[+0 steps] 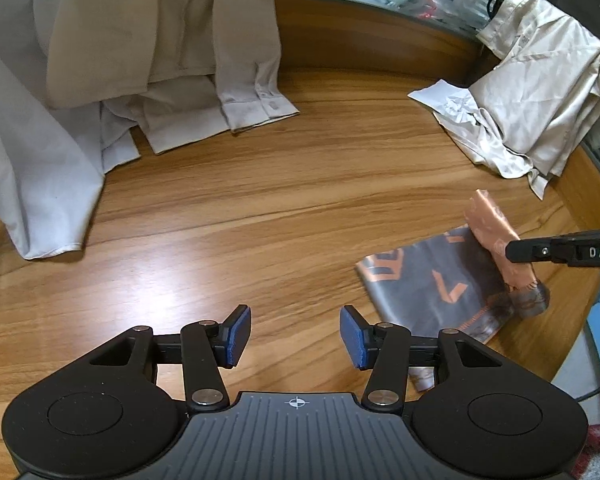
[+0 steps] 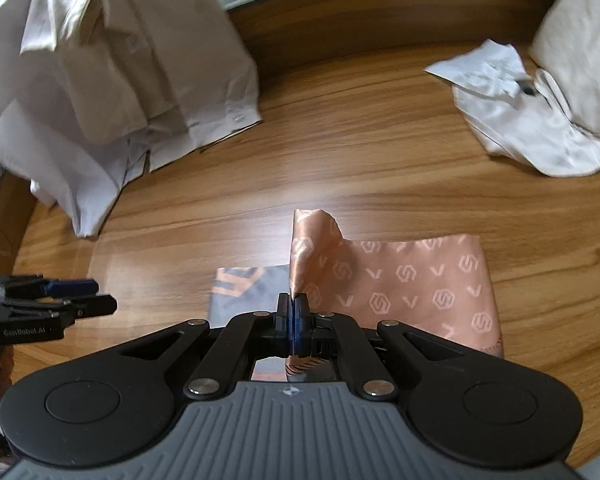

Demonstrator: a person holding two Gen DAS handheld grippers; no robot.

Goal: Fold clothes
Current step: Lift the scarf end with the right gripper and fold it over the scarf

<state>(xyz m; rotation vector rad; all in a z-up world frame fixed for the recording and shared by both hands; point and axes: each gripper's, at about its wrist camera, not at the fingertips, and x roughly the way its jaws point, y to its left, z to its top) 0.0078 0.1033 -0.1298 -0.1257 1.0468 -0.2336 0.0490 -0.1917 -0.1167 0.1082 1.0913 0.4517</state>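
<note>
Fingers of the right gripper (image 2: 292, 312) clench a raised fold of the peach-and-grey patterned satin cloth (image 2: 404, 280) on the wooden counter (image 2: 340, 152); left gripper (image 1: 295, 334) hangs released at nine o'clock, empty.

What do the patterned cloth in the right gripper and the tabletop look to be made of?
Patterned cloth: likely satin or silk-like weave, salmon face and grey back, judging by its soft sheen and woven logos. Tabletop: wood or wood-look laminate with glossy finish; grain streaks and window glare show. Real wood can't be confirmed.
</note>
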